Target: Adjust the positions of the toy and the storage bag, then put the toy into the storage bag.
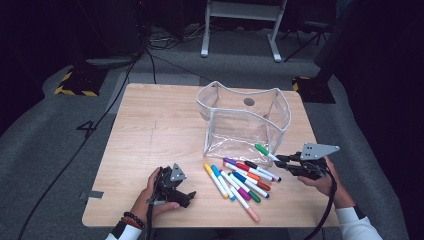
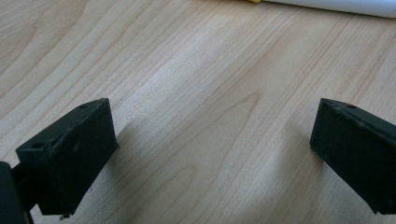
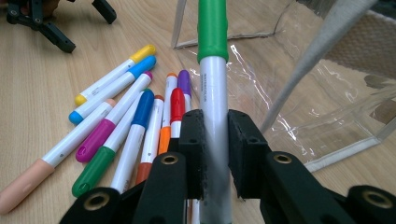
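Both grippers are seen at the near edge of the table [image 1: 150,125]. On the near left, the left gripper [image 1: 172,192] is held low over bare wood by a hand [image 1: 150,197], and its jaws are spread wide with nothing between them, as is confirmed in the left gripper view. On the near right, the right gripper [image 1: 281,161] is clamped on a green-capped marker [image 1: 265,152]; in the right gripper view the white barrel is pinched between the two pads [image 3: 194,154] and the green cap is pointed away toward the bag. The marker is carried just above the tabletop, with its cap against the near right corner of the clear plastic bag [image 1: 247,122]. Between the two grippers, a loose pile of markers [image 1: 240,182] is spread on the wood, with caps of yellow, blue, purple, red, orange, green, magenta and peach. Farther back, the clear bag is stood upright with its mouth open. Beyond the table, grey carpet [image 1: 50,140] is seen.
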Tool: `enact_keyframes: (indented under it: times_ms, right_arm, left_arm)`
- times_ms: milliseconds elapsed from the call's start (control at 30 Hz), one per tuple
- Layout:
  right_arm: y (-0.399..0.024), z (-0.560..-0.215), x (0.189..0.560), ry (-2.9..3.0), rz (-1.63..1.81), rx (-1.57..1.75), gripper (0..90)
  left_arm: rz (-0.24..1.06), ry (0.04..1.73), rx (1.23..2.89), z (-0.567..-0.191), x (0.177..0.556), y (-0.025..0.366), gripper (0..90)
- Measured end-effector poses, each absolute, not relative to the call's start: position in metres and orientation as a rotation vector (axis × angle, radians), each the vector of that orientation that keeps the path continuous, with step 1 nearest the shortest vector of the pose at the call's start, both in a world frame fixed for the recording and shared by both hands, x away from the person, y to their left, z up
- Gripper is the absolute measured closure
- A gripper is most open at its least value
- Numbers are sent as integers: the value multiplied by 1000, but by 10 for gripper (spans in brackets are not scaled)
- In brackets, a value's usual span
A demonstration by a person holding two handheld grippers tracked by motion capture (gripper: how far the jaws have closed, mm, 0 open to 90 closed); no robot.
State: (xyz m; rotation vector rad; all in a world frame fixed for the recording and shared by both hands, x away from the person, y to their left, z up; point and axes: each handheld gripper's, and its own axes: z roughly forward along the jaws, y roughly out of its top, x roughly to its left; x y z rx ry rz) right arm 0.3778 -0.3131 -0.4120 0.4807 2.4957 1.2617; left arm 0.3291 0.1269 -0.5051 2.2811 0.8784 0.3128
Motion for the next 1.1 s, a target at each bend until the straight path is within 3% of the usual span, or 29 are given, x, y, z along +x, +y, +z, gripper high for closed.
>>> enact_keyframes:
  times_ms: [333,767,1100]
  right_arm:
    - [-312,-397,375,2468,1310,462,771]
    - [-294,-346,366,2412,1404,334,771]
    - [-288,-304,381,2347,1344,329,770]
  left_arm:
    - [315,878,2281,-505,328,128,5]
    - [314,885,2278,-505,328,128,5]
    - [314,882,2280,-505,328,128,5]
